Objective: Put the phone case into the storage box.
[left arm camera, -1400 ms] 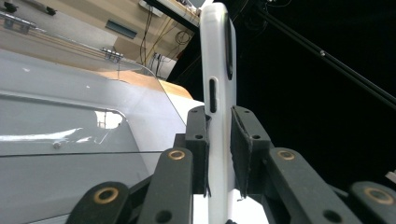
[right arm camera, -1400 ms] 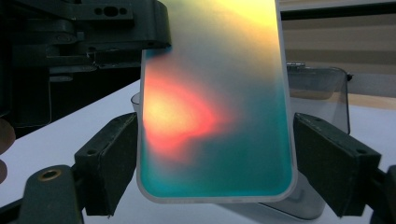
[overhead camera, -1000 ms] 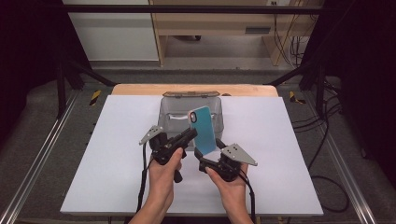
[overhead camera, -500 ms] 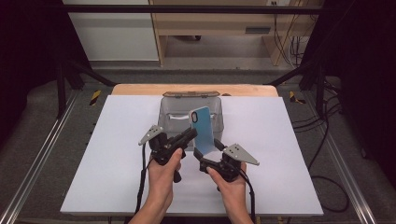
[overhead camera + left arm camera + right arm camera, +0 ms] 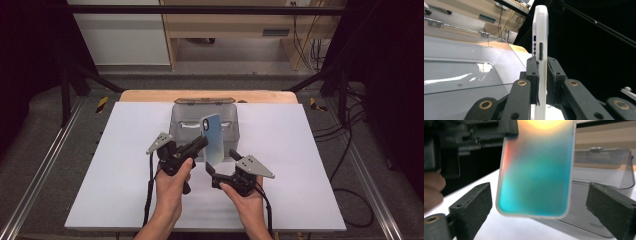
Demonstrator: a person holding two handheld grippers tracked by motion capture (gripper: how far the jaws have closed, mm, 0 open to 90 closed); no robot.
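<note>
I hold the phone case (image 5: 213,137) upright in my left gripper (image 5: 199,145), above the middle of the white table (image 5: 310,150) and just in front of the clear plastic box (image 5: 186,116) that sits at the table's far edge. In the left gripper view the case (image 5: 541,37) stands edge-on between my two black jaws, which press on both of its flat sides low down; its white rim with the side button slots rises well above the jaw tips.

My right gripper (image 5: 221,161) sits just to the right of and nearer to me than the case, close to its lower end. Its jaws have just been opening and now stand wide. In the right gripper view the blue-green back of the case (image 5: 536,170), with an orange tint toward the top, hangs between the two pads without touching either one. The left gripper (image 5: 474,132) shows at the top left there, gripping the case's side, and the clear box (image 5: 604,162) lies behind it on the table.
</note>
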